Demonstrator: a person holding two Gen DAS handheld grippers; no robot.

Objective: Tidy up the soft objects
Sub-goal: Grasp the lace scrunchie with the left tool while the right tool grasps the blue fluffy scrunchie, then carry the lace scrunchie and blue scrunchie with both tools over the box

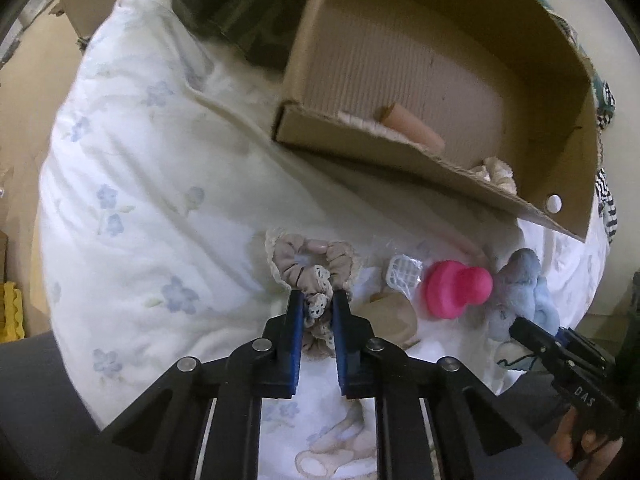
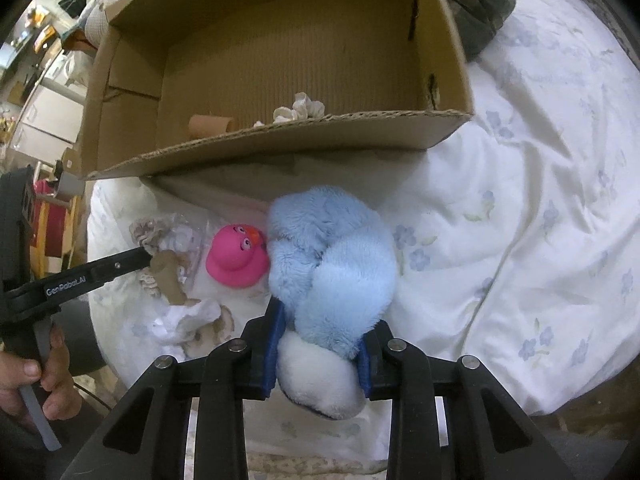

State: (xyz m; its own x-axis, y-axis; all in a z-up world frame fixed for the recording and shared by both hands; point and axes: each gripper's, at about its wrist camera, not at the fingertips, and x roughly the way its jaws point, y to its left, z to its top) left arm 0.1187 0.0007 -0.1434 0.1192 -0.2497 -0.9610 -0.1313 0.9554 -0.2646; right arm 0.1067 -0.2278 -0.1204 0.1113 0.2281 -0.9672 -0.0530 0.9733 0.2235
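My left gripper is shut on a beige lace-trimmed scrunchie that lies on the floral duvet. My right gripper is shut on a light blue and white plush toy; the plush also shows in the left wrist view. A pink rubber duck sits between them, touching the plush, and shows in the left wrist view too. The open cardboard box stands just behind and holds a cream scrunchie and a tan tube.
A clear packet with a white plastic piece and a beige item lie beside the duck. Dark green clothing lies behind the box. Furniture and clutter stand beyond the bed's left edge.
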